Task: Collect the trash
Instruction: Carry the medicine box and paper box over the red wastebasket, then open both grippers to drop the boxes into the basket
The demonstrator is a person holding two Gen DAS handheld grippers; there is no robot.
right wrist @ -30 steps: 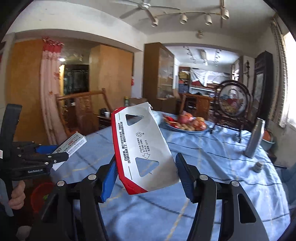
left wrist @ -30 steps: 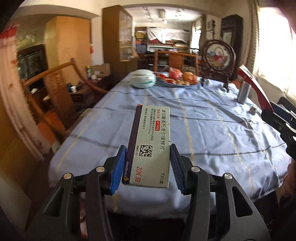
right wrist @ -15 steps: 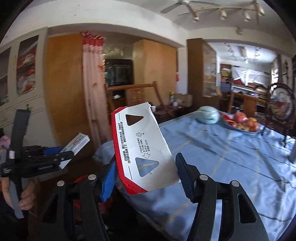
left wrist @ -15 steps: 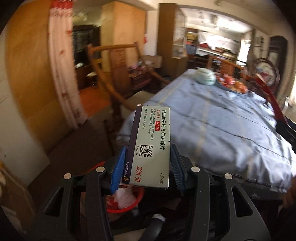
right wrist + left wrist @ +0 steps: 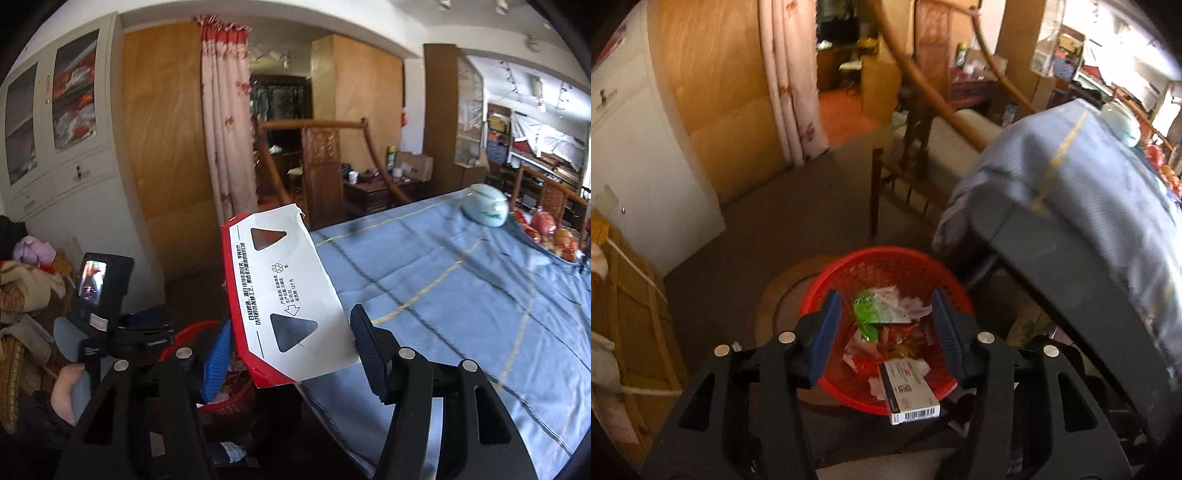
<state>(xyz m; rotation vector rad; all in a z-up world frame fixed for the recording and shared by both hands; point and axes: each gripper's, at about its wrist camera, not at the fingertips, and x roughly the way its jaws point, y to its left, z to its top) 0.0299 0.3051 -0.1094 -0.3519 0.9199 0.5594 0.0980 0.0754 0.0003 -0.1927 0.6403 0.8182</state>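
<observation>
In the left wrist view my left gripper [image 5: 885, 332] is open and empty, right above a red mesh trash basket [image 5: 934, 269] on the floor. A white medicine box [image 5: 909, 391] lies at the basket's near rim on crumpled wrappers and a green packet [image 5: 866, 310]. In the right wrist view my right gripper [image 5: 291, 347] is shut on a flattened white and red carton [image 5: 286, 295], held up beside the table edge. The red basket [image 5: 225, 404] shows low, partly hidden behind the fingers. The left gripper [image 5: 142, 338] shows at the lower left.
A table with a blue cloth [image 5: 461, 295] fills the right side, with a pale lidded bowl [image 5: 484, 203] and fruit at the far end. A wooden chair [image 5: 923, 122] stands beyond the basket. White cabinets [image 5: 55, 147] and piled cloths line the left.
My left gripper swung from the table down over the basket, opened and let go of the medicine box, which now lies in the basket. My right gripper turned left, still holding the carton.
</observation>
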